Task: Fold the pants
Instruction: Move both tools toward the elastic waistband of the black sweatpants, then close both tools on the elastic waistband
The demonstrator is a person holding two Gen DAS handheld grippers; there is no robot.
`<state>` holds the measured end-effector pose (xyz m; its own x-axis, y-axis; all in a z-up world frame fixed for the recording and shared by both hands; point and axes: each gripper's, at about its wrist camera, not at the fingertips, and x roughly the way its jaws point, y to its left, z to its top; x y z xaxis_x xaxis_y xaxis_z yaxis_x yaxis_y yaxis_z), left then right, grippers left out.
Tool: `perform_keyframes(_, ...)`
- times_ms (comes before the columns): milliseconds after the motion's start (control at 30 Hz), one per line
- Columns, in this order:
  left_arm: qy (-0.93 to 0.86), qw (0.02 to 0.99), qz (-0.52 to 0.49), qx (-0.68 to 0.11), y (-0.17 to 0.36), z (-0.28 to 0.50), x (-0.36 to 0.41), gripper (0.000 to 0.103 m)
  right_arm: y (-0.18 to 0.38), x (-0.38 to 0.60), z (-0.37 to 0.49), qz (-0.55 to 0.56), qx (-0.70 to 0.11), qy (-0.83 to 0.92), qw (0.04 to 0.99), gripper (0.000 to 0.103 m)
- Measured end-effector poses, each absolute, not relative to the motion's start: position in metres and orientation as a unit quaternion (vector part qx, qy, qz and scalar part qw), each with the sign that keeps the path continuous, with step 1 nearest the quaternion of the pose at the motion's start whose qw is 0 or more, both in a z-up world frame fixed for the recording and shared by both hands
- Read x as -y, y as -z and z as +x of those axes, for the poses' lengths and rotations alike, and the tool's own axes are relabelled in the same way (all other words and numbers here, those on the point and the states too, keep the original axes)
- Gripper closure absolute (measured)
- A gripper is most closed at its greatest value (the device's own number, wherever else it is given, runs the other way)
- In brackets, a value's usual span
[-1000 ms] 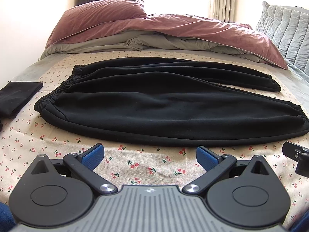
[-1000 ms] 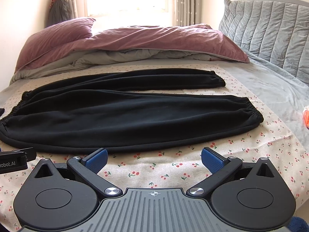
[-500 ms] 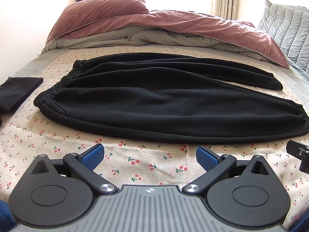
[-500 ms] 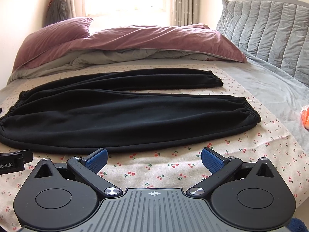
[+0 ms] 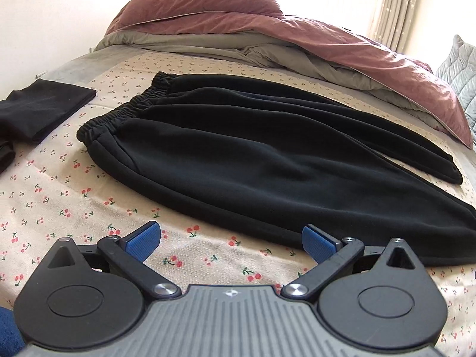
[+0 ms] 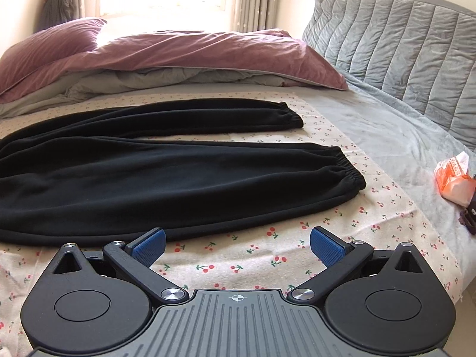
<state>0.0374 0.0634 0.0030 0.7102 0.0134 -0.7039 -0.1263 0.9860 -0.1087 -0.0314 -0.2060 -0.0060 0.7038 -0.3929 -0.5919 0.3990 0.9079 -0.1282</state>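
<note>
My left gripper (image 5: 230, 239): fingers spread wide, holding nothing, hovering just short of the near hem of the pants.
My right gripper (image 6: 236, 245): also spread and empty, its left pad almost at the near edge of the fabric.
Cherry-print sheet (image 6: 238, 255): the bare strip directly ahead of both grippers, under the garment.
Black pants (image 5: 253, 160): just beyond my fingertips, lying flat across the sheet, unfolded.
Waistband (image 5: 125, 110): ahead and to the left of my left gripper, elastic gathered, untouched.
Near leg cuff (image 6: 348, 175): ahead and to the right of my right gripper.
Far leg (image 6: 208, 116): further ahead, lying apart from the near leg, so the legs are not yet stacked.
Folded black garment (image 5: 44, 104): far left of my left gripper, clear of the pants.
Orange packet (image 6: 452, 181): far right of my right gripper, on the grey blanket.
Mauve duvet (image 6: 193, 53): bunched beyond everything.
Progress: I judge nothing is folded yet; the pants are only spread out, and every fold is still to do.
</note>
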Motion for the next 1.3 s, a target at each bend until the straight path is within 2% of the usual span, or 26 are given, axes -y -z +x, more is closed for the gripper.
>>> perform_keyframes(133,-0.037,0.915,-0.077,-0.395,-0.01,0.038,-0.064,0.002,0.003,0.217,-0.027,0.027,-0.335,0.222,0.915,0.0)
perform_keyframes(500,-0.034,0.938,-0.06,-0.34,-0.051,0.036,-0.072,0.002,-0.03,0.202,-0.022,0.018,-0.32,0.201,0.926,0.0)
perform_keyframes(600,-0.068,0.936,-0.096,-0.332,-0.054,0.052,-0.103,0.002,-0.039,0.206,-0.012,0.013,-0.33,0.19,0.925,0.0)
perform_keyframes(700,-0.095,0.908,-0.156,-0.377,-0.047,0.087,-0.15,0.002,-0.041,0.232,0.013,0.024,-0.349,0.171,0.921,0.0)
perform_keyframes(833,-0.159,0.857,-0.279,-0.403,-0.032,0.114,-0.221,0.002,-0.017,0.317,0.046,0.167,-0.402,0.229,0.871,0.001)
perform_keyframes(900,-0.188,0.83,-0.325,-0.413,-0.021,0.123,-0.243,0.004,0.005,0.353,0.052,0.208,-0.414,0.256,0.848,0.006)
perform_keyframes(967,-0.213,0.813,-0.345,-0.418,-0.009,0.135,-0.254,0.009,0.027,0.382,0.051,0.237,-0.434,0.282,0.822,0.022)
perform_keyframes(1000,-0.225,0.811,-0.34,-0.419,-0.003,0.141,-0.256,0.014,0.034,0.394,0.047,0.256,-0.44,0.295,0.809,0.036)
perform_keyframes(1033,-0.235,0.811,-0.329,-0.423,0.003,0.148,-0.256,0.017,0.039,0.406,0.041,0.28,-0.439,0.306,0.797,0.041)
perform_keyframes(1200,-0.236,0.808,-0.304,-0.447,0.048,0.174,-0.255,0.02,0.051,0.446,0.011,0.354,-0.394,0.346,0.774,0.043)
perform_keyframes(1300,-0.234,0.832,-0.252,-0.436,0.044,0.182,-0.24,0.021,0.059,0.451,0.014,0.36,-0.394,0.349,0.77,0.043)
